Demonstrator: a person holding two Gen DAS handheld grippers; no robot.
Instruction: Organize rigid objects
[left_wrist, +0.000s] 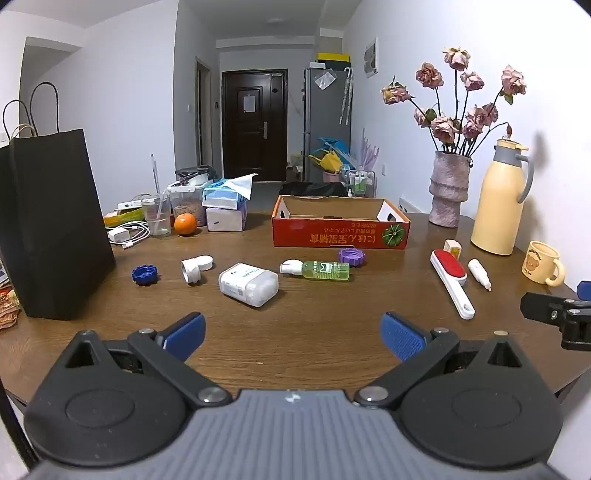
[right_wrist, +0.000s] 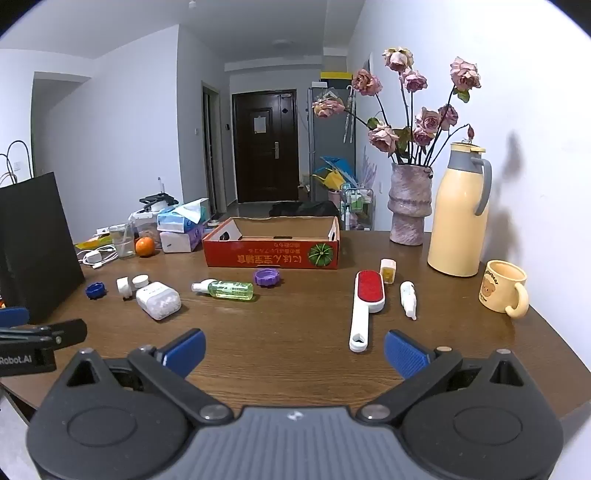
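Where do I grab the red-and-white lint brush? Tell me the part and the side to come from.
Take the lint brush by its narrow white handle, near the end with the heart-shaped hole, not the wide red head. It lies flat on the table, handle toward the right gripper, whose jaws are open. Come from above and close across the handle's width; that is probably the steadiest hold.

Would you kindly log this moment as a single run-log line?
left gripper: open, empty | right gripper: open, empty | red cardboard box: empty | lint brush, green spray bottle: lying on table
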